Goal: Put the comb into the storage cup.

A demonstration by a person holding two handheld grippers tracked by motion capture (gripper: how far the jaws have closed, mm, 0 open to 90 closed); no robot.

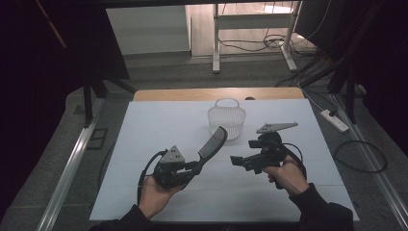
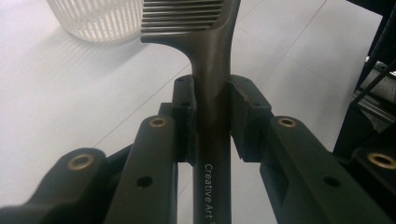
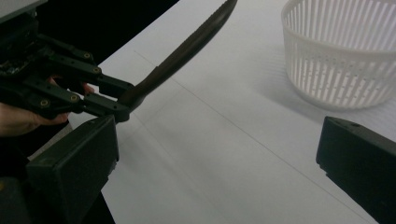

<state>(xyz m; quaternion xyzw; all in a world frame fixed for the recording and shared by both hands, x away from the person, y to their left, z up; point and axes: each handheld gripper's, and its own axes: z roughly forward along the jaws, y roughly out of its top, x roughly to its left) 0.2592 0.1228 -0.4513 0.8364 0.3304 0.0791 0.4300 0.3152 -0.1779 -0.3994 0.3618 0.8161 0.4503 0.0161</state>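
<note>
Between comb (image 1: 212,142) and basket (image 1: 226,119), bare table (image 1: 159,125); right tongs (image 1: 236,161) gape.

surface: white table (image 1: 144,144) | on it: white basket (image 1: 226,120)

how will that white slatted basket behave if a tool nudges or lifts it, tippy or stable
The white basket looks thin, slatted plastic, so it is probably very light and would slide on the smooth white table rather than resist. Its round base seems nearly as wide as its rim, so tipping seems unlikely. The thin slats may flex if squeezed.
</note>
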